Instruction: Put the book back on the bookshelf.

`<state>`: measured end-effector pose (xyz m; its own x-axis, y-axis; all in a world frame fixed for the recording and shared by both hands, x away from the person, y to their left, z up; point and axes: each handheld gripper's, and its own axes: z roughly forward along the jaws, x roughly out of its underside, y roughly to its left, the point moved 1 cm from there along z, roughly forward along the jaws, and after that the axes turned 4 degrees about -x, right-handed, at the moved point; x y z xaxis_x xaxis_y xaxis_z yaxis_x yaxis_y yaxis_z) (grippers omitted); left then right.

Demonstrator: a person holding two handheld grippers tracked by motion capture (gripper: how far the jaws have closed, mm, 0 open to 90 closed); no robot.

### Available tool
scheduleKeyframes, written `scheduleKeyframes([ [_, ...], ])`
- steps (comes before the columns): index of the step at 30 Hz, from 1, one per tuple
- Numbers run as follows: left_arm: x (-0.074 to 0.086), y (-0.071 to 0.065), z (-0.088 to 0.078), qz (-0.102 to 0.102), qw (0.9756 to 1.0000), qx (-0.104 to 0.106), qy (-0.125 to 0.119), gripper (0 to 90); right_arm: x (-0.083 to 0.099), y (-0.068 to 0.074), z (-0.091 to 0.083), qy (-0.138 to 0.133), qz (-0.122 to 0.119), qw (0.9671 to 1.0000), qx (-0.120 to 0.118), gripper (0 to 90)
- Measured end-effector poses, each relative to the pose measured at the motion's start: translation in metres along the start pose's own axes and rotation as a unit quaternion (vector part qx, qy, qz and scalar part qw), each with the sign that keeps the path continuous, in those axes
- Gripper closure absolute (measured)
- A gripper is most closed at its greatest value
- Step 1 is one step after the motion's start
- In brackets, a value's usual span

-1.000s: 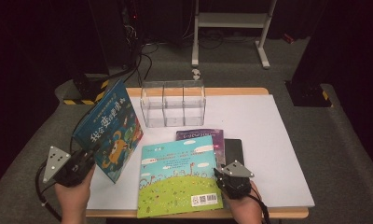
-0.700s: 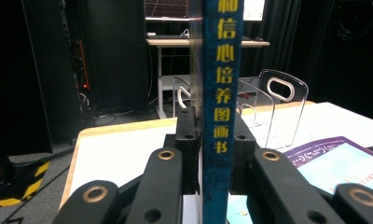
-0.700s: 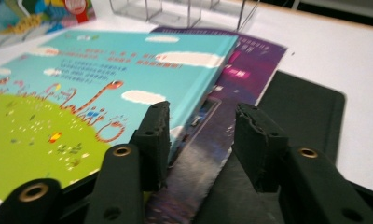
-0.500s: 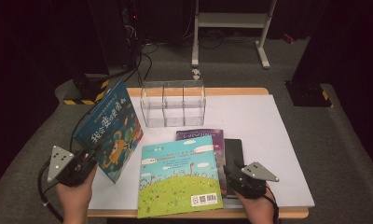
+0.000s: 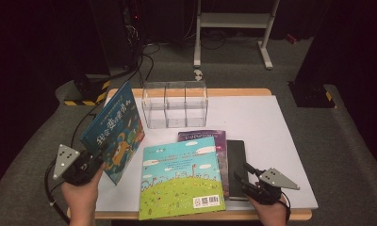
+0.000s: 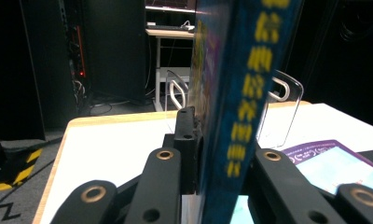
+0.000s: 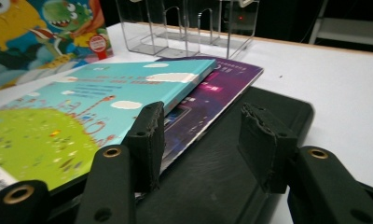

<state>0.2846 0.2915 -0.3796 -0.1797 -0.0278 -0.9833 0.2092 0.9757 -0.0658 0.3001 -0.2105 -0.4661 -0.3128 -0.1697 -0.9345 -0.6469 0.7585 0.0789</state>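
Plainly the risk sits with the blue book [image 5: 113, 132], which the left gripper [image 5: 96, 162] pinches by its lower edge and holds upright and tilted near the table's [image 5: 252, 113] left side, short of the clear rack [image 5: 176, 103]. In the left gripper view the jaws press on the spine end of the book [image 6: 236, 93], so a tall cover hangs from a small bite at one corner. I judge that it could pivot in that grip or slip out if the hand swings fast, and its free corner could catch a rack divider and push the light rack back.

The right gripper [image 5: 245, 181] stands spread over the near end of the black book [image 5: 237, 165], its jaws having just been opening, with nothing pressed between them. In the right gripper view one pad [image 7: 147, 140] sits close to the edge of the purple book [image 7: 222, 88] and just beside the green book [image 7: 82, 116]. Those three lie stacked and overlapping, the green one on top, the black one lowest and to the right. Closing here could nip the purple cover as well as the black book [image 7: 212, 172], or drag the pile toward the table's near edge, where the green book [image 5: 179, 179] already overhangs a little.
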Motion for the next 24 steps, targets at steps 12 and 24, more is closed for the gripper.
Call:
scheduleKeyframes([
  [12, -0.013, 0.009, 0.010, 0.022, 0.9992, 0.031, -0.011, 74.1, 0.004, 0.014, -0.012, 0.011, -0.012, 0.9987, 0.049, 50.5],
  [24, -0.022, 0.002, 0.012, 0.041, 0.9991, 0.008, -0.005, 82.3, 0.008, 0.014, -0.007, 0.019, -0.011, 0.9989, 0.042, 50.3],
])
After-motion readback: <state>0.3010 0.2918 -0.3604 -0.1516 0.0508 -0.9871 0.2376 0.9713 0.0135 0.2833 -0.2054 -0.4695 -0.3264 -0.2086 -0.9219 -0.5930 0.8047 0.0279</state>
